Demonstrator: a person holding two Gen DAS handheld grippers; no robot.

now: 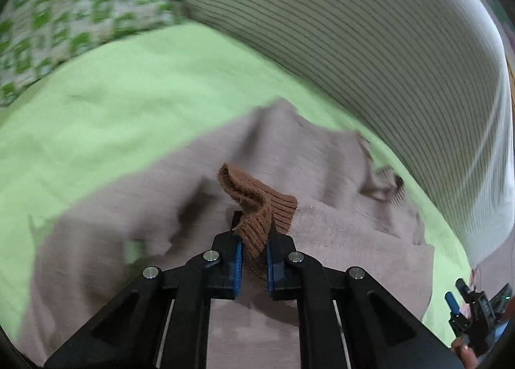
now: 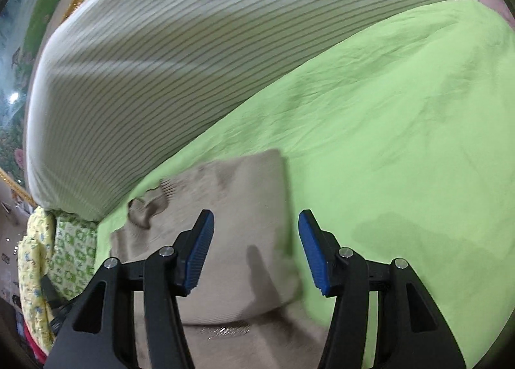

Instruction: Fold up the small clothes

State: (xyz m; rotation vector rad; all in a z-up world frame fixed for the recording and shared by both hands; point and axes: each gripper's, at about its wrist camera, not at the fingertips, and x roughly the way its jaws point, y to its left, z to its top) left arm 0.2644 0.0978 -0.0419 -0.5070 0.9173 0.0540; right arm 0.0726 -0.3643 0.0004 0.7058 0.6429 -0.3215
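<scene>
Folding this piece goes best if you work from the big surfaces inward. Your green bedsheet (image 1: 128, 105) gives a flat base, with the striped bolster (image 1: 354, 47) along its far side and a green-patterned pillow (image 1: 64, 14) at one end; keep the fold clear of both. On the sheet lies the beige garment (image 1: 322, 272), spread but wrinkled, its far edge near the bolster and one part already doubled over in the right wrist view (image 2: 241, 201).

Carry the brown ribbed cuff (image 1: 257, 211) across low and level so the cloth under it follows without bunching, and lay it square on the body of the garment before you let go.

Your left gripper (image 1: 254, 256) is clamped tight on that cuff, the knit squeezed between the blue pads with the free end standing up above the fingertips. Your right gripper (image 2: 256, 250) stands parted with nothing between its pads, hanging over the garment's edge where beige meets green; I judge it well placed to pin or smooth that edge.
</scene>
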